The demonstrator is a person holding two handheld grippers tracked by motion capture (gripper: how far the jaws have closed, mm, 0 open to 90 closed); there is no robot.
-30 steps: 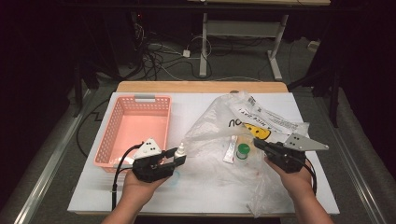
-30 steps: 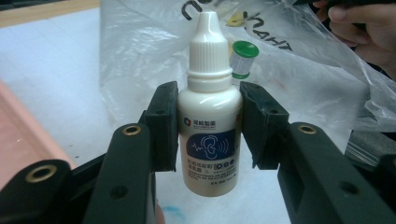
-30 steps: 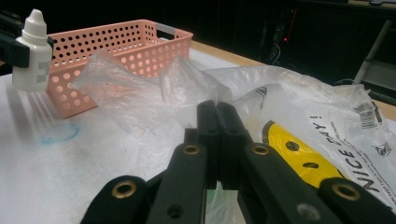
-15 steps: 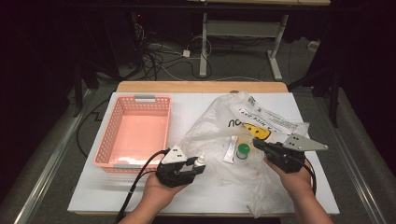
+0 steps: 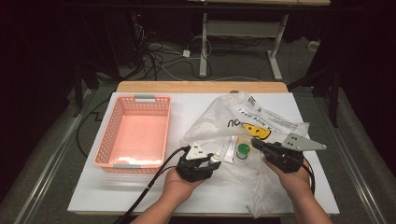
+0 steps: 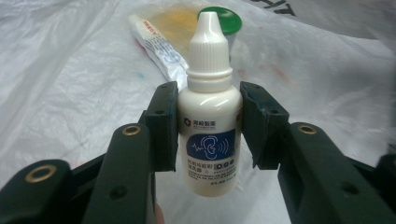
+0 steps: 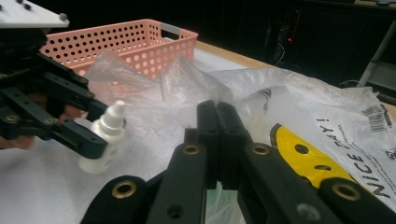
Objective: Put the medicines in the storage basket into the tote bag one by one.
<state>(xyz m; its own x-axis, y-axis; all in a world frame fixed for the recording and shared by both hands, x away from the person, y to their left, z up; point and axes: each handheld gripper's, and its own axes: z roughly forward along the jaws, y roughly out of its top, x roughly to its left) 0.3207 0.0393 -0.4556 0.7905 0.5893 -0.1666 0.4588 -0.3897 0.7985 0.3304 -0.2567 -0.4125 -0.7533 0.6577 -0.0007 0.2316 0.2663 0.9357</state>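
A small white ear-drop bottle (image 6: 208, 135) with a blue label and a pointed cap is clamped upright between the pads of my left gripper (image 6: 208, 121). In the high view this left gripper (image 5: 212, 161) holds the bottle (image 5: 215, 159) at the near edge of a crumpled clear plastic bag (image 5: 261, 116). My right gripper (image 5: 256, 142) is shut, its tips pinching the bag's film (image 7: 327, 116) just right of the bottle (image 7: 105, 140). A white tube (image 5: 231, 149) and a green-capped jar (image 5: 242, 150) lie under the film between the two grippers.
A pink perforated basket (image 5: 135, 99) stands on the left of the white table top (image 5: 116, 196), left of my left hand. The bag spreads over the table's right half and drapes toward the front edge. Dark floor, cables and a desk frame lie beyond.
My left gripper has carried the bottle rightward from beside the basket's front corner to the bag's edge, and slightly lower. The right gripper has stayed put.
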